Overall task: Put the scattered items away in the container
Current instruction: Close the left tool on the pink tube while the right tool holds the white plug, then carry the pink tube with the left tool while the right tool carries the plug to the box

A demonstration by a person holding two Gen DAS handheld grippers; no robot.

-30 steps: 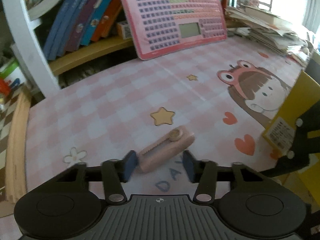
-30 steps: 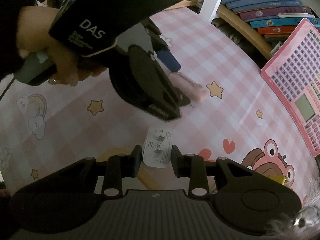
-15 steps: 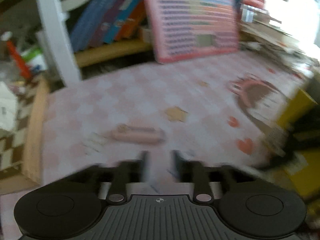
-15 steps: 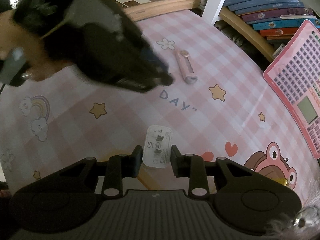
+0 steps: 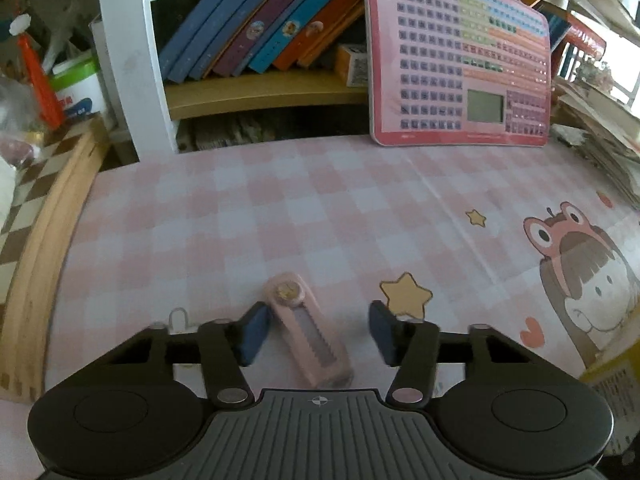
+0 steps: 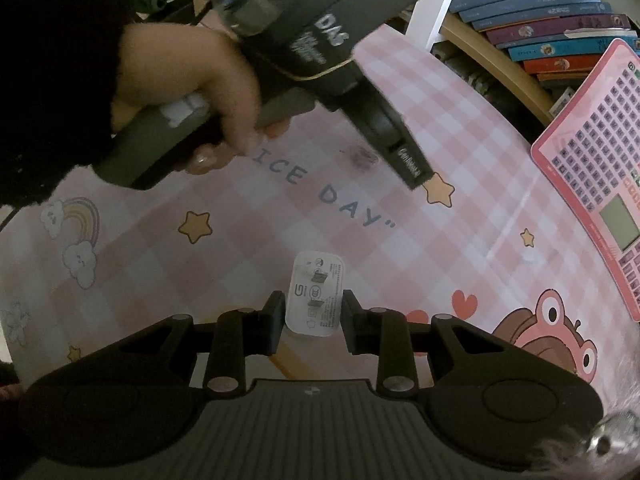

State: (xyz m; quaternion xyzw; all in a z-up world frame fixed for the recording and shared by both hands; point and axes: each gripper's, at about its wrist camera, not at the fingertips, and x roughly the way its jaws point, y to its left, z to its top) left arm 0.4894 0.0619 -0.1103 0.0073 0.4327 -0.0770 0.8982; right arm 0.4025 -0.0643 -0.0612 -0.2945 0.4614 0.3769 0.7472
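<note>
A pink utility knife lies on the pink checked table mat, between the open jaws of my left gripper, closer to the left finger; the fingers do not touch it. In the right wrist view my right gripper is shut on a white charger block and holds it above the mat. The left gripper body and the hand holding it fill the upper left there and hide the knife. A corner of the yellow box shows at the lower right.
A pink toy keyboard tablet leans against a shelf of books at the back. A checked wooden board lies at the left. Stacked papers sit at the right.
My left gripper swung away from the knife, then came back over it from a new angle with jaws open wider. The knife now lies turned lengthwise. The right gripper kept holding the charger.
</note>
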